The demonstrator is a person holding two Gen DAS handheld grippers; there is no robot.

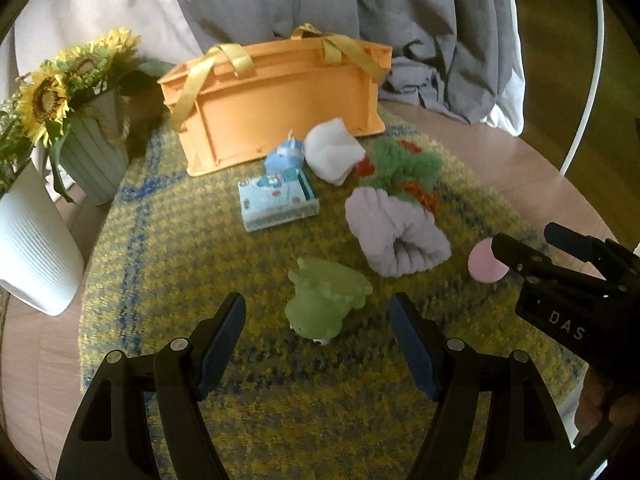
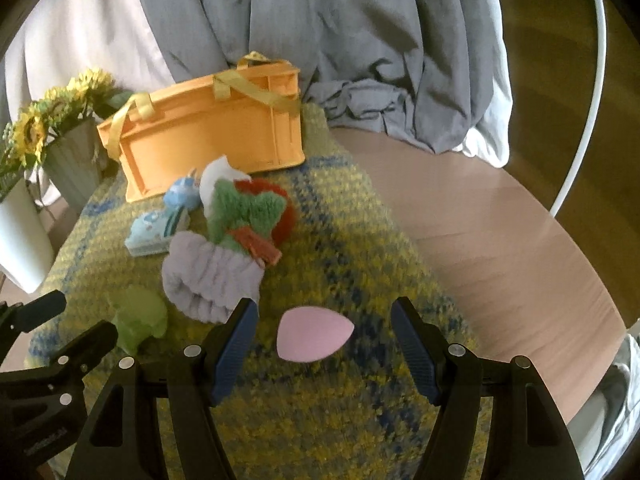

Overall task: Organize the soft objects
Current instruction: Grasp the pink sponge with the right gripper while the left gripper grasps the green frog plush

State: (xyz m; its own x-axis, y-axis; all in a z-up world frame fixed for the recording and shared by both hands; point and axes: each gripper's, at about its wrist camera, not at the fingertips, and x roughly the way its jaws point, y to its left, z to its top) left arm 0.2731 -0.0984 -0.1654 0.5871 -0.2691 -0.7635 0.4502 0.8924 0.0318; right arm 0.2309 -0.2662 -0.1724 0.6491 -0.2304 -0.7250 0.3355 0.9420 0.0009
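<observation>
One orange basket (image 1: pixel 280 108), two flower pots (image 1: pixel 94 160).

Rough woven mat (image 1: pixel 248 264); smooth plastic crate (image 1: pixel 280 104); fluffy headband (image 1: pixel 394 236).

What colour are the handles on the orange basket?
Yellow. The handles on the basket show best in the left wrist view.

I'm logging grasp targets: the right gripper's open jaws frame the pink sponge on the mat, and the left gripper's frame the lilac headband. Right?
Only partly. The left wrist view shows the left gripper framing the green squishy toy, not the lilac headband. The right gripper frames the pink sponge.
</observation>
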